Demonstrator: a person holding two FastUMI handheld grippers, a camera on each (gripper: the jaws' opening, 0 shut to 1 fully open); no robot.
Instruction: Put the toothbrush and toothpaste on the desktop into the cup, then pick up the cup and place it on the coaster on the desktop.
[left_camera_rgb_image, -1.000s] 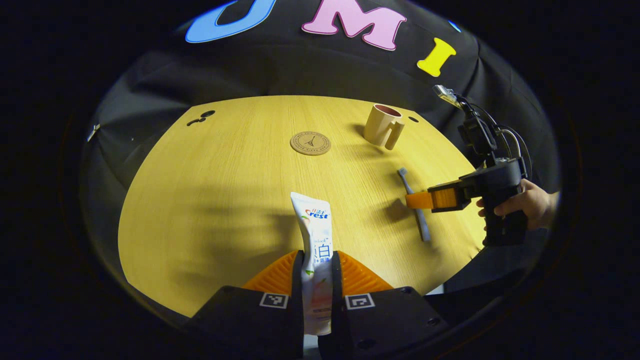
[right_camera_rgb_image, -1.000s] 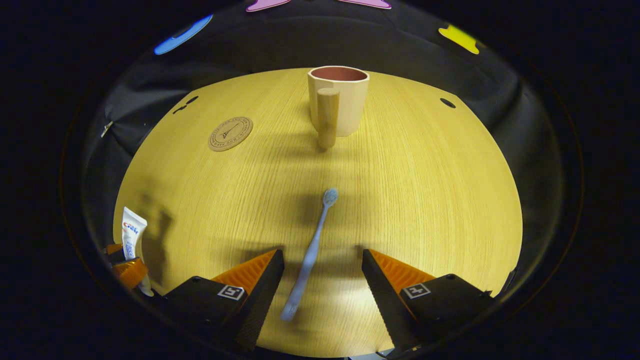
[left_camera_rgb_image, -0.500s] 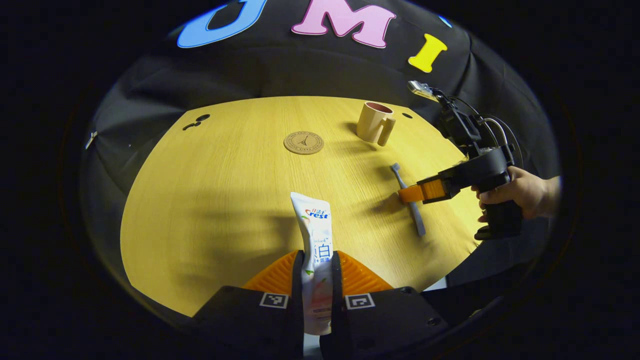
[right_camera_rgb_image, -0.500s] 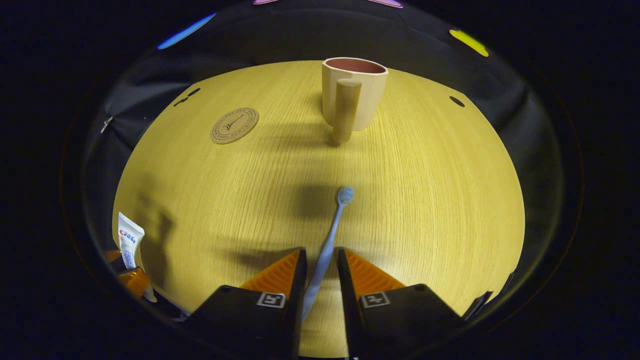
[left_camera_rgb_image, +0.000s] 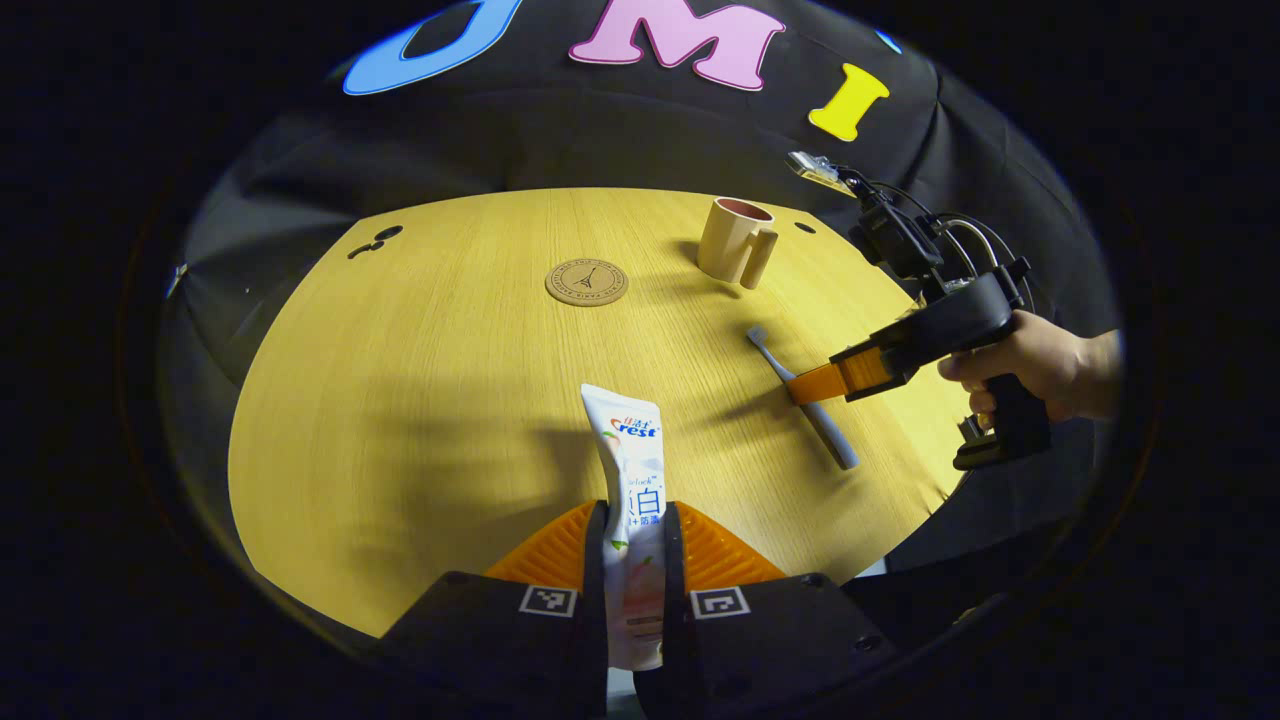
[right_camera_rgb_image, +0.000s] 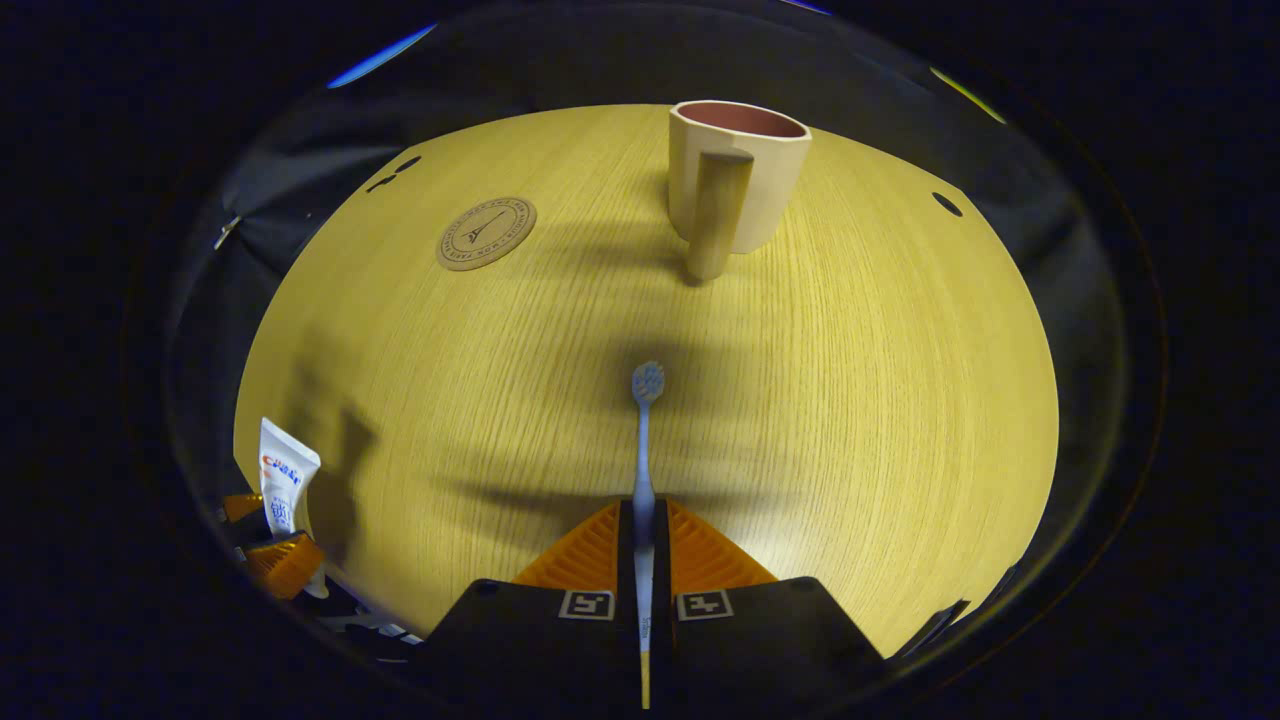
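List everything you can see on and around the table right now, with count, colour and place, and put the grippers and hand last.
toothpaste: one, white tube, clamped between the left gripper's fingers, above the table's near edge
toothbrush: one, pale blue-grey, clamped between the right gripper's fingers, bristle head pointing toward the cup
cup: one, beige with a reddish inside and a side handle, upright at the table's far side, nothing visible inside it
coaster: one, round, brown, bare, left of the cup
table: one, light wood
left gripper: one, shut on the toothpaste
right gripper: one, shut on the toothbrush
hand: one, holding the right gripper's handle
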